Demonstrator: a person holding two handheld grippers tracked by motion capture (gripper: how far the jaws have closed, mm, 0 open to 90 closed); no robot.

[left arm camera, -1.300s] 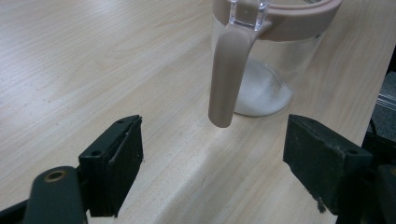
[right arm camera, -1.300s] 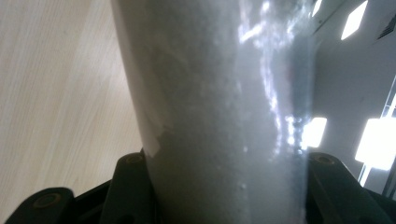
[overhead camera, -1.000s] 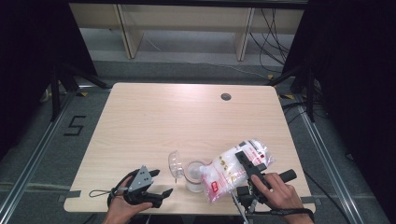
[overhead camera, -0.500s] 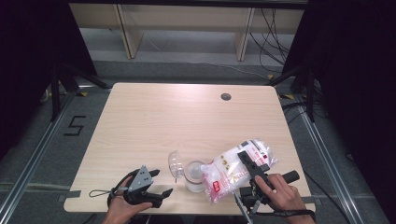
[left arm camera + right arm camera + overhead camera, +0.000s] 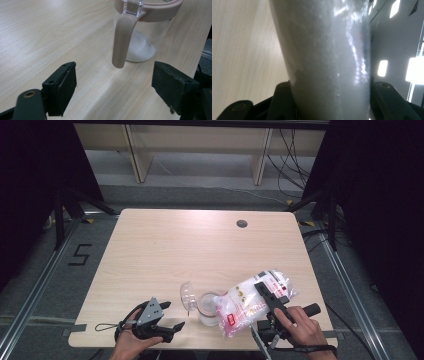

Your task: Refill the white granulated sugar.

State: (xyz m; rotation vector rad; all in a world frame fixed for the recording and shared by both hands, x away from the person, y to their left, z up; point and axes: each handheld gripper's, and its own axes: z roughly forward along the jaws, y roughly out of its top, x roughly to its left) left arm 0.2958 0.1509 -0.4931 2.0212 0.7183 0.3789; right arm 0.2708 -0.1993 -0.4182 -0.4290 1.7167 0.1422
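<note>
We are mid-pour: right gripper (image 5: pixel 270 301) pinches the bag (image 5: pixel 255 301), tilted over the jar (image 5: pixel 208 308) just left of it. Left gripper (image 5: pixel 165 327), jaws spread and empty, faces the jar's handle (image 5: pixel 123 40). Next, we judge: steady the jar, tip further.

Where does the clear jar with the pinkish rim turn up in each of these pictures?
High view: the jar stands near the table's front edge, between the two grippers, with the bag tipped over it.
Left gripper view: top centre, beyond the open jaws, handle toward the camera.
Right gripper view: I cannot make it out; the bag fills the middle.
Shared landmark: the pale wooden table.
</note>
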